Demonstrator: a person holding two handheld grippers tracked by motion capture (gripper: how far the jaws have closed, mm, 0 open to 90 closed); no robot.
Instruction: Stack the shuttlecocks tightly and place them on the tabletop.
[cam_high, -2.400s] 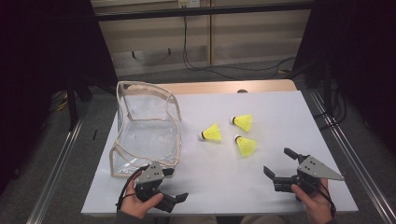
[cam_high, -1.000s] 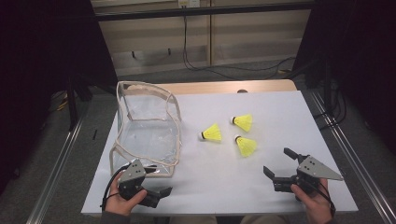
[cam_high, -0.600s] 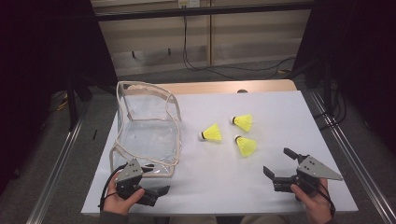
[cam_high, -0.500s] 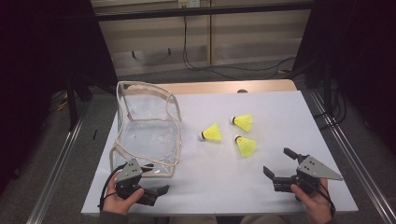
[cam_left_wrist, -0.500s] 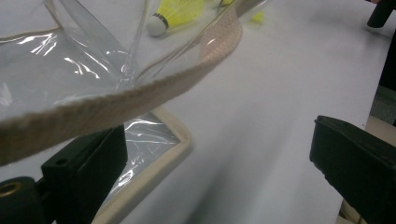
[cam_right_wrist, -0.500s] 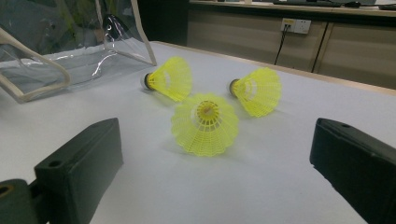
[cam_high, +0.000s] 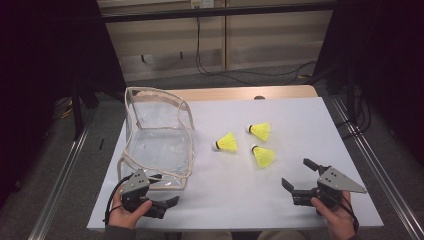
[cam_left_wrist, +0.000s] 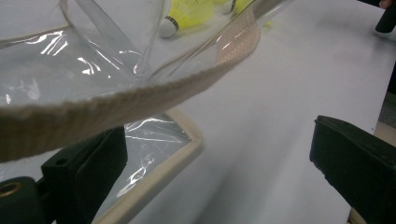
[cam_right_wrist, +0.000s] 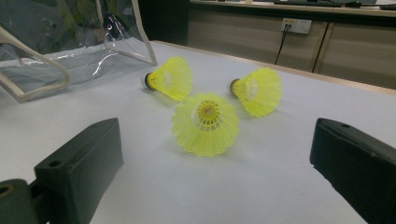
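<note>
A clear plastic bag (cam_high: 159, 134) with beige trim stands open at the table's left. Three yellow shuttlecocks (cam_high: 227, 142) (cam_high: 261, 131) (cam_high: 264, 156) lie at mid-table. My left gripper (cam_high: 165, 190) is open at the bag's near front corner. In the left gripper view the bag's beige strap (cam_left_wrist: 140, 100) crosses just above the left jaw, and the gripper (cam_left_wrist: 219, 154) holds nothing. My right gripper (cam_high: 298, 174) is open near the front right edge. It (cam_right_wrist: 215, 158) faces the nearest shuttlecock (cam_right_wrist: 205, 123), a short way ahead of its jaws.
The white table (cam_high: 300, 120) has bare room at the right and back. A wooden strip (cam_high: 240, 93) edges the far side. Metal rails (cam_high: 65, 175) run along both sides, and cables (cam_high: 240, 75) lie on the floor beyond.
My left gripper has moved left and in toward the bag's front corner, then nearly stopped. The right gripper and the shuttlecocks have stayed where they were.
</note>
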